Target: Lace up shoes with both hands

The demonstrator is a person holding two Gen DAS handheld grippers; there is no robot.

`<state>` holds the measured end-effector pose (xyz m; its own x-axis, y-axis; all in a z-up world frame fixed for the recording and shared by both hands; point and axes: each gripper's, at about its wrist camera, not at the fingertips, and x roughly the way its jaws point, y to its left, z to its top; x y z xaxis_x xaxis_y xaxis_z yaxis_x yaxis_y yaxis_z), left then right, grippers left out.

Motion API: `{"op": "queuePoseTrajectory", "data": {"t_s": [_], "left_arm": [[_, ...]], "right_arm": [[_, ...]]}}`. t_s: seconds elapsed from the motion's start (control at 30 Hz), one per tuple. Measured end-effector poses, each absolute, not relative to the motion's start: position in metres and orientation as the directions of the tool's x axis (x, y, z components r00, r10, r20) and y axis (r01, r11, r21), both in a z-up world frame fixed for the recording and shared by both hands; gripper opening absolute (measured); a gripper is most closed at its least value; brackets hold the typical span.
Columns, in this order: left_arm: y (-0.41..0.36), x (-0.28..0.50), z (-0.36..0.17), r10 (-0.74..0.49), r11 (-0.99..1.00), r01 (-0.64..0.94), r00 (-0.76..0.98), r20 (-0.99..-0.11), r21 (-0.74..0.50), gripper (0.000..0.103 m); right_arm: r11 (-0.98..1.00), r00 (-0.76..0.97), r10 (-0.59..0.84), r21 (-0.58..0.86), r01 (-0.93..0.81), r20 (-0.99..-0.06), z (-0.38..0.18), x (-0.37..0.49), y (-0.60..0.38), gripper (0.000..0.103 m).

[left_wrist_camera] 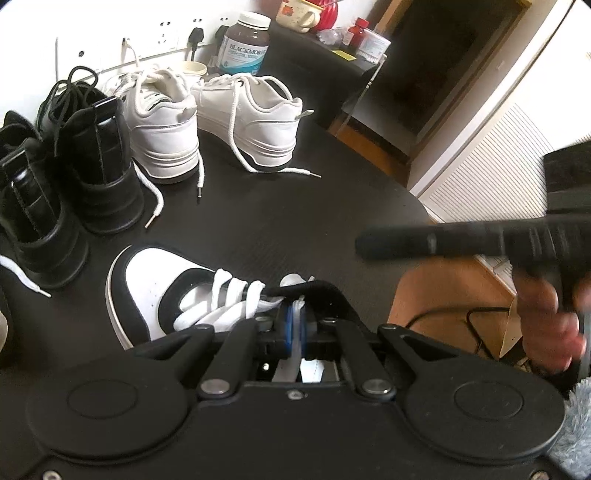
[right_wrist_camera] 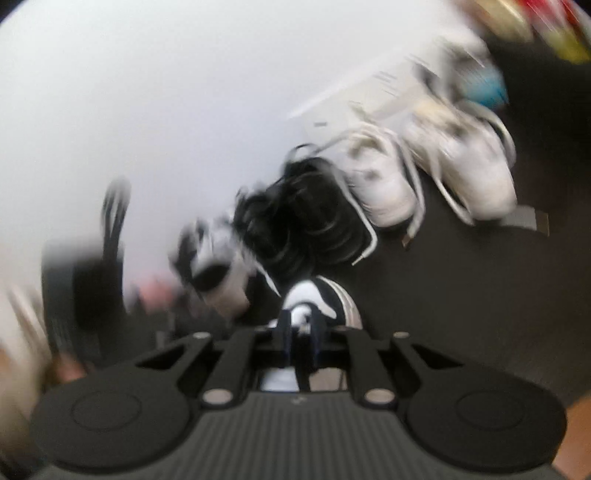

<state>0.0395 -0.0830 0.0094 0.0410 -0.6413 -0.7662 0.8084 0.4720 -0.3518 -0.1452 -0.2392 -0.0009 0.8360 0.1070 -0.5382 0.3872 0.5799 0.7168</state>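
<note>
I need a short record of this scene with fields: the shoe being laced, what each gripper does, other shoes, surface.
shoe in work: black and white sneaker, lying on the table
left gripper: shut on white lace
right gripper: nearly closed; view blurred, hold unclear
other shoes: black boots, white sneakers, laces loose
surface: black table
background: supplement bottle, mug

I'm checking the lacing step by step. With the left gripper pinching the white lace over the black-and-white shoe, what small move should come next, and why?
Probably bring the right gripper down to the free lace at the eyelets. The left gripper is shut on the white lace above the black-and-white sneaker. The right one is nearly closed; its view is too blurred to show anything held.
</note>
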Motion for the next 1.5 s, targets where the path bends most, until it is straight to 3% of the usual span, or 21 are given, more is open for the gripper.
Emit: {"op": "queuePoseTrajectory", "data": {"t_s": [0.1,0.33,1.1,1.2,1.5], "left_arm": [[-0.086,0.039,0.010,-0.632,0.478,0.809,0.047,-0.773,-0.341,0.004],[-0.089,0.035,0.012,-0.611,0.485,0.818,0.065,-0.789,-0.309,0.004],[-0.094,0.028,0.012,-0.587,0.497,0.831,0.109,-0.802,-0.250,0.004],[-0.094,0.028,0.012,-0.588,0.498,0.830,0.112,-0.801,-0.250,0.004],[-0.094,0.026,0.014,-0.584,0.499,0.833,0.121,-0.803,-0.238,0.004]], "right_arm": [[0.334,0.858,0.197,0.855,0.397,-0.475,-0.030,-0.146,-0.261,0.012],[0.218,0.852,0.234,0.879,0.423,-0.468,-0.053,-0.132,-0.251,0.012],[0.375,0.820,0.202,0.816,0.440,-0.535,-0.032,-0.120,-0.238,0.012],[0.439,0.803,0.182,0.778,0.450,-0.567,-0.025,-0.116,-0.234,0.003],[0.480,0.777,0.173,0.741,0.470,-0.605,-0.019,-0.111,-0.231,0.004]]}}
